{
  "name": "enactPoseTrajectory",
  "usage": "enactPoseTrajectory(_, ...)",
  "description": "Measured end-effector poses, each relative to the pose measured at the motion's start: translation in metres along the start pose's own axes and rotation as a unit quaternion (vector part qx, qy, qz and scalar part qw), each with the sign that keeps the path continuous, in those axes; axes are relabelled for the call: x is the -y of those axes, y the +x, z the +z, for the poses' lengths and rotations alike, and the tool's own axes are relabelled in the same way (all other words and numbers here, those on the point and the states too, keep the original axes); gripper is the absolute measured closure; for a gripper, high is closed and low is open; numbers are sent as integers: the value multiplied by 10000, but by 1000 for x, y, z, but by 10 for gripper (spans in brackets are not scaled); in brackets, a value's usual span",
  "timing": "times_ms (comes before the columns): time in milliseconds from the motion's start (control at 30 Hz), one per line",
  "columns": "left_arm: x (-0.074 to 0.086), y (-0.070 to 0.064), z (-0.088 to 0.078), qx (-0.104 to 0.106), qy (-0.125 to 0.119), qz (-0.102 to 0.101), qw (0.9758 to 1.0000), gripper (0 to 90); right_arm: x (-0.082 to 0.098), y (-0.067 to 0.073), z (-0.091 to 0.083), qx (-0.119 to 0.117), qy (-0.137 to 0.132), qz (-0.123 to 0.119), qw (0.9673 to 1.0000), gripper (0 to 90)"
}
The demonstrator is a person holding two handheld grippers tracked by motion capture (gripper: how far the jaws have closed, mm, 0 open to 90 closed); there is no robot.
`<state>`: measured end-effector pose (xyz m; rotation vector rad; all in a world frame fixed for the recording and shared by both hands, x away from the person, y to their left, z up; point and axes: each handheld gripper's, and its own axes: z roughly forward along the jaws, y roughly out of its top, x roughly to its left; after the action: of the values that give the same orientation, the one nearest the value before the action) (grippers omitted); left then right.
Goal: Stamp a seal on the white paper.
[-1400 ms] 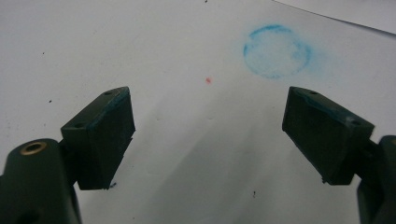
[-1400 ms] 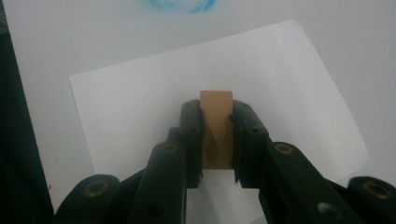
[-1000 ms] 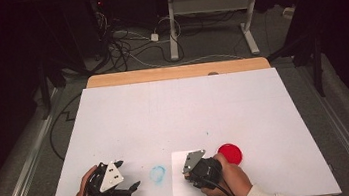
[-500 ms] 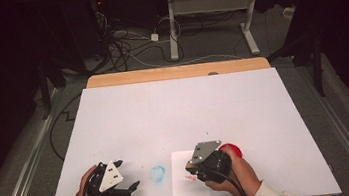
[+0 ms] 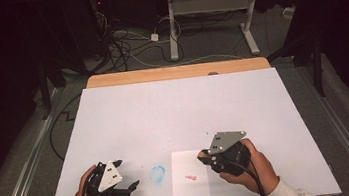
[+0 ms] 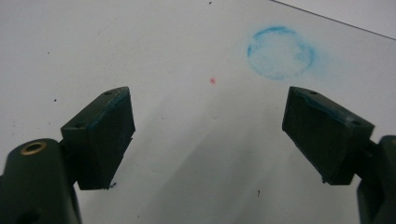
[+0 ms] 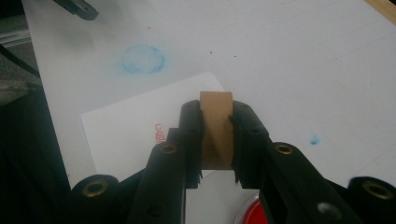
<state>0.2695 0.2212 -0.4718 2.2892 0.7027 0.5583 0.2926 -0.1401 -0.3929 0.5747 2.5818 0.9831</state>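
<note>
My right gripper (image 7: 216, 112) is shut on a small brown wooden stamp block (image 7: 216, 128), held above the table. Below it lies a white paper sheet (image 7: 126, 135) bearing a red printed mark (image 7: 159, 133). In the high view the right gripper (image 5: 204, 157) hovers at the right edge of the paper (image 5: 189, 189), whose red mark (image 5: 191, 177) shows. A red ink pad (image 7: 254, 212) peeks out beneath the right jaws. My left gripper (image 6: 208, 126) rests open and empty near the table's front left (image 5: 129, 190); its pads carry blue smears.
A blue ring-shaped stain (image 5: 157, 174) marks the white tabletop (image 5: 179, 112) between the two grippers, also seen ahead of the left jaws (image 6: 280, 52). A small blue spot (image 7: 314, 140) lies to the right. Beyond the wooden far edge (image 5: 174, 72), cables and desk legs stand on the floor.
The right gripper has lifted off the paper with the stamp and shifted right, uncovering the red mark and now covering the red ink pad in the high view. The left gripper stayed put.
</note>
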Motion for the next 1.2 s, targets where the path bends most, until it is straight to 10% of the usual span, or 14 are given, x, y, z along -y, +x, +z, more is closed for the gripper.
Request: enactPoseTrajectory(1200,1,3,1,42,-34,-45,10000,162,15,-17,-25,272,-18,140,9995,764)
